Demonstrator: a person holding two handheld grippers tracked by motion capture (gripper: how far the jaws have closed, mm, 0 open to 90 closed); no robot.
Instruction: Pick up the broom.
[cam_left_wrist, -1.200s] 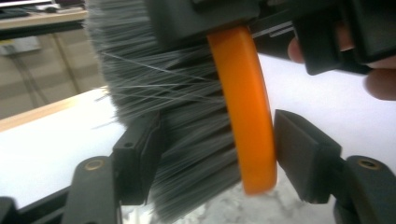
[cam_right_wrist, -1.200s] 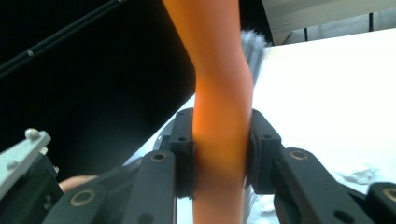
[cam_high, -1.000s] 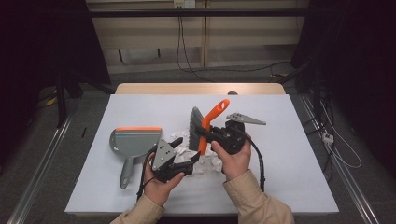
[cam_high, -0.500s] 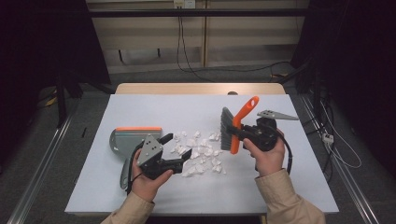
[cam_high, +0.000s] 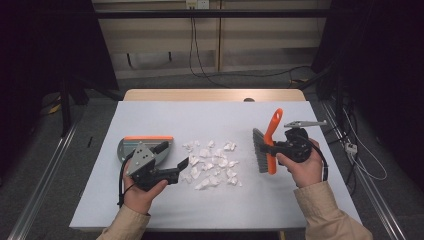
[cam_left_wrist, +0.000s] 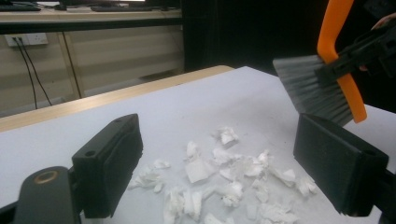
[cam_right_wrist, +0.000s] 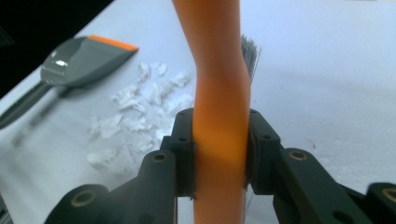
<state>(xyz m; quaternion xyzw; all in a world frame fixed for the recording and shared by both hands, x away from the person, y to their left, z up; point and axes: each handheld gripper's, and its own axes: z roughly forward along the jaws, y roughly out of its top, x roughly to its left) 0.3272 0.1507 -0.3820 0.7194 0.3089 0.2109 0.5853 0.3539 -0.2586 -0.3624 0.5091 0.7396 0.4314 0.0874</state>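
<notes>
High view: right gripper (cam_high: 272, 148), centre-right of frame, clamps the orange handle of a brush (cam_high: 265, 148); handle's long axis runs up-down in frame, grey bristles pointing left at the paper scraps (cam_high: 210, 165) mid-frame. Left gripper (cam_high: 175, 161), lower left, jaws wide w/ nothing between, having just been opening. Dustpan (cam_high: 145, 146) lies just behind it, left of scraps.

Crumpled white paper scraps (cam_high: 212, 165) — glossy grey plastic dustpan (cam_right_wrist: 79, 60) — smooth orange plastic brush handle (cam_right_wrist: 219, 107).
</notes>
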